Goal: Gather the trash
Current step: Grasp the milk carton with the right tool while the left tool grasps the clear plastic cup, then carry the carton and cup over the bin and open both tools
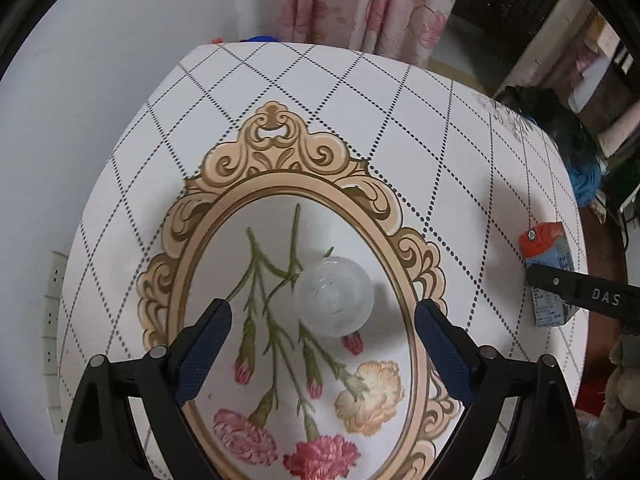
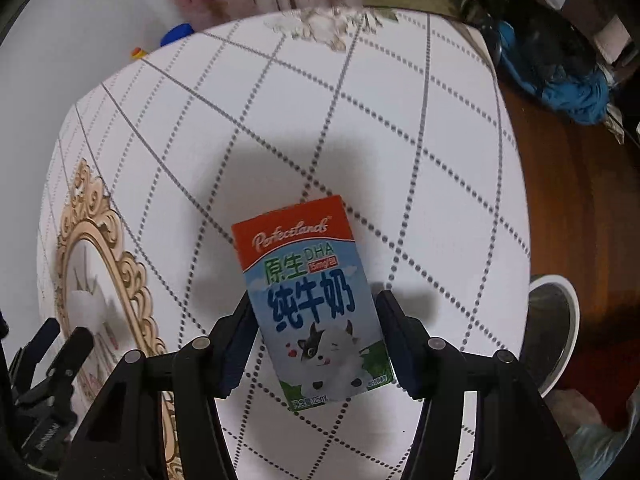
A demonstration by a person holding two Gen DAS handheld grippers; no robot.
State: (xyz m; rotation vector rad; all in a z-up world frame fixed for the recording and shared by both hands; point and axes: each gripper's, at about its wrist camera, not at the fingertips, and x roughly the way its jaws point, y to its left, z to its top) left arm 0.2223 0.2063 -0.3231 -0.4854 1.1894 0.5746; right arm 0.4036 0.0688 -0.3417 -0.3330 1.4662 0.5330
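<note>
While the milk carton (image 2: 312,300) stands near the desk's (image 2: 400,140) right edge, the right gripper (image 2: 312,340) brackets it, jaws just beside its sides; whether they press it I cannot tell. Over at the printed oval frame (image 1: 280,184), a clear plastic cup (image 1: 334,296) sits mouth-down between and ahead of the left gripper's (image 1: 320,344) wide-spread fingers, untouched. A white bin (image 2: 554,328) stands beyond the desk's right edge.

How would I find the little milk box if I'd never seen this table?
Look at the round table with the white cloth crossed by dotted diamond lines. Near its right edge, away from the gold oval flower picture, the milk carton sits between the fingers of the right gripper. It is the only box: orange top, blue front, cartoon cow.
</note>
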